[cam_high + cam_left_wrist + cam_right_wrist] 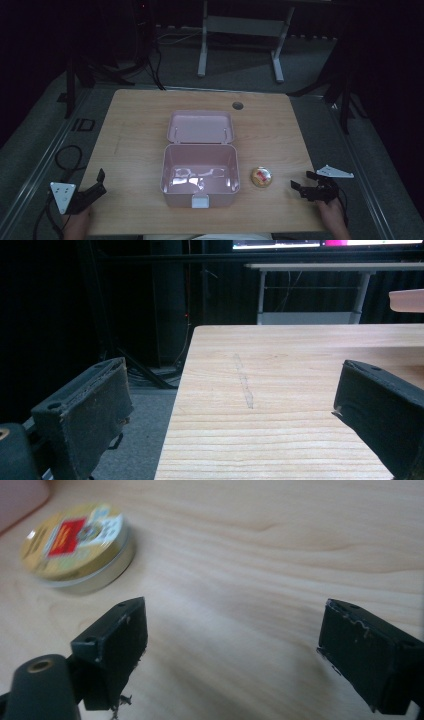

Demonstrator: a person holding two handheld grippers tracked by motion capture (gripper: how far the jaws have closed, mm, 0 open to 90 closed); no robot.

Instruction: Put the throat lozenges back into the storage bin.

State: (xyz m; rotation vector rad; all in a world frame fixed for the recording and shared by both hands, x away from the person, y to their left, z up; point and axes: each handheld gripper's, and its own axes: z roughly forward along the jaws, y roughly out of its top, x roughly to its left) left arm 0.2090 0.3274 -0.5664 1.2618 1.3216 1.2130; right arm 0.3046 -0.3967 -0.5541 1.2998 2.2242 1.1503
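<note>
The right claw (232,652) hovers low over the surface (280,555), jaws spread and empty, with the tin (75,542) just ahead to its left, beside the open box (200,172). The tin looks light, rigid and slick, so pinching across its low rim seems best. The left claw (235,415), also spread and empty, sits at the surface's edge, the box well off to its right.

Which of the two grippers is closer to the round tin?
The right gripper: the gold tin lies just left of its open jaws, while the left gripper sits beyond the pink box.
</note>
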